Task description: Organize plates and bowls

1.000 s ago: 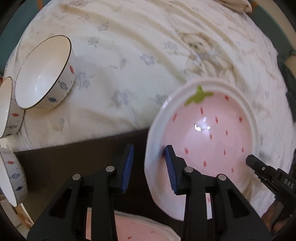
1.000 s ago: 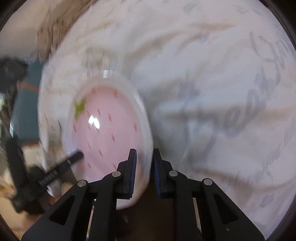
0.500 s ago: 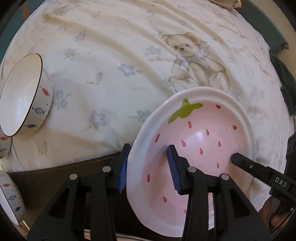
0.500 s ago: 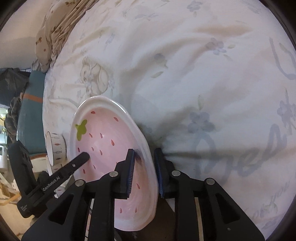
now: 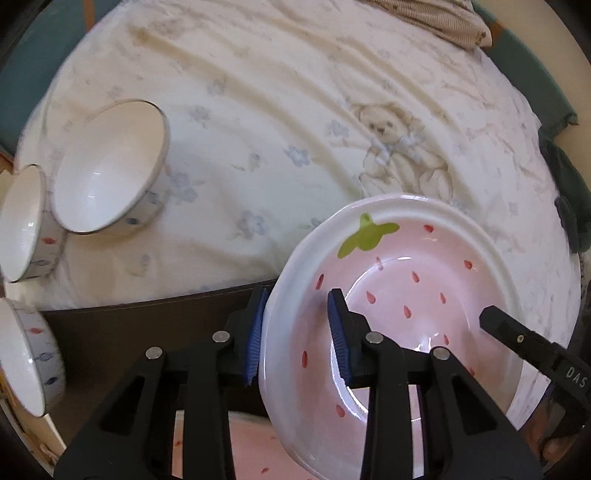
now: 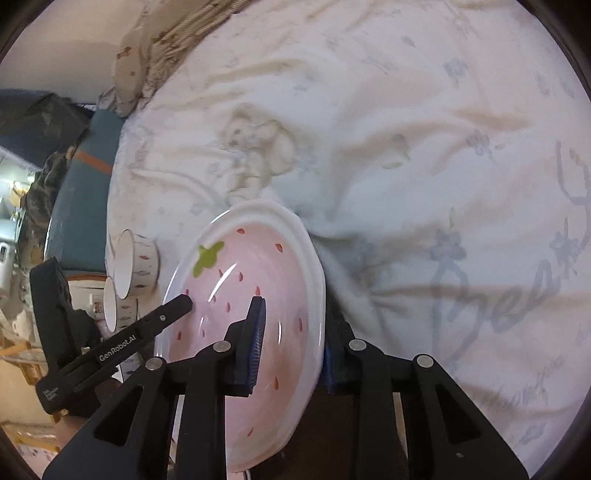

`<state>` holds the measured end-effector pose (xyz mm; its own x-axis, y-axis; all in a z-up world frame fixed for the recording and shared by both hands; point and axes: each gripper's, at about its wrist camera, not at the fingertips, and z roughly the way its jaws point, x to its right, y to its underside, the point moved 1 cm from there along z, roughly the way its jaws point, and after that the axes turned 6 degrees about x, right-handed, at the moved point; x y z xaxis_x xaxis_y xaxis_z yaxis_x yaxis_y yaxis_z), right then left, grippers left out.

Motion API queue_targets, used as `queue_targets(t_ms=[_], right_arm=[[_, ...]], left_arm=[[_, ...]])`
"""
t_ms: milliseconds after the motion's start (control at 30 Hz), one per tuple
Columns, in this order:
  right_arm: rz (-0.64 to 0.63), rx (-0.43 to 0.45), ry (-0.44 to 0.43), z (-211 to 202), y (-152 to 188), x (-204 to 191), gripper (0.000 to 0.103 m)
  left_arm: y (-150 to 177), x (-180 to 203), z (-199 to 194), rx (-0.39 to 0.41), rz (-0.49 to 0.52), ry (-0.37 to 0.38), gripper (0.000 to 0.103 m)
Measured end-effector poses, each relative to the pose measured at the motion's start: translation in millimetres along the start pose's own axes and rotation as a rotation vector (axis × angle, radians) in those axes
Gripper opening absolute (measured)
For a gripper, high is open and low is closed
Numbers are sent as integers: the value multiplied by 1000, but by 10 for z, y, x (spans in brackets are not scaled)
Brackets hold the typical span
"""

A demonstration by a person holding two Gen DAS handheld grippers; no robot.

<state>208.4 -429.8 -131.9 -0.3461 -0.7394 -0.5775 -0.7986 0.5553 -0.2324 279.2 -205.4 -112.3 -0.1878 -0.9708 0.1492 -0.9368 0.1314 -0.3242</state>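
Note:
A pink strawberry-pattern plate [image 5: 413,295] with a white rim is held tilted above the bed edge. My left gripper [image 5: 295,328] has its blue pads on either side of the plate's left rim. My right gripper [image 6: 291,339] is shut on the opposite rim of the same plate [image 6: 236,295]. Each gripper's finger shows in the other's view. Three white bowls with fish print lie at the left: one tipped on the sheet [image 5: 107,173], one beside it [image 5: 22,221], one lower [image 5: 26,354]. A second pink plate [image 5: 266,454] lies below.
A cream bedsheet with a teddy-bear print [image 5: 399,147] covers the bed behind the plate. A dark brown bed edge [image 5: 147,325] runs under the grippers. A striped pillow [image 5: 436,18] lies at the far end. Teal fabric [image 6: 81,206] borders the bed.
The plate has been lifted and moved slightly left between the grippers. My left gripper's pads have closed from beside the rim onto it. The bowls have come back into view at left.

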Motion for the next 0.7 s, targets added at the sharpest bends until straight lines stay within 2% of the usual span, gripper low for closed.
queue_targets(t_ms=[200,367,433,533,700], right_arm=[[-46,23,-52,-189,55,-234,26],[-85,9,-63,-233,185,-400,26],[-100,-2,-77,-227,258,-474,26],[-98,-16,-119,-229,372,-572,27],[-184,-41,-142,-227,605,-844,26]], left_arm=[[67,-113,-306,28,-12,-1,29],[307,-440,-646,46,-35,-2,29],[389,-516,-734,60,-19,-3,29],[521,-692,-857,66,-51,4,29],[777,-929,-1040,76,-80,3,29]])
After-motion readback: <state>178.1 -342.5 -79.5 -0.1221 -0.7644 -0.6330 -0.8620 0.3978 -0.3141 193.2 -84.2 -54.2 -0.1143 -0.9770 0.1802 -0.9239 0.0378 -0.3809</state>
